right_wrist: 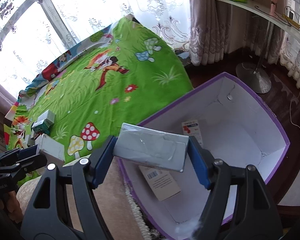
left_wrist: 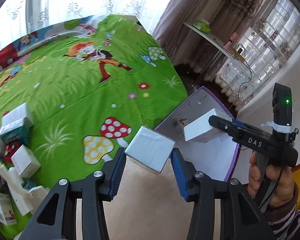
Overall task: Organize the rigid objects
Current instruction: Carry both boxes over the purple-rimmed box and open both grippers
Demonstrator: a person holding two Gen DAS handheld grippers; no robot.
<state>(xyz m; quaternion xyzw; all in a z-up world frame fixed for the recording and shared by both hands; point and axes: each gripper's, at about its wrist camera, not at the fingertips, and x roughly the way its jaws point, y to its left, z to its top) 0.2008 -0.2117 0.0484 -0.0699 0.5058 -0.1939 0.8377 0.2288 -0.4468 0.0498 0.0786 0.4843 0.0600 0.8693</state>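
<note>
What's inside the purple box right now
Inside the purple box, two small packages lie on the white bottom: one with red print near the far wall, one with a barcode label nearer. The held grey box covers part of the floor, so anything beneath it is hidden.

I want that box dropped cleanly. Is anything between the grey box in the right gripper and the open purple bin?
Nothing visible: the grey box, clamped in the right gripper, hangs over the near rim of the purple bin, whose top is open.
</note>
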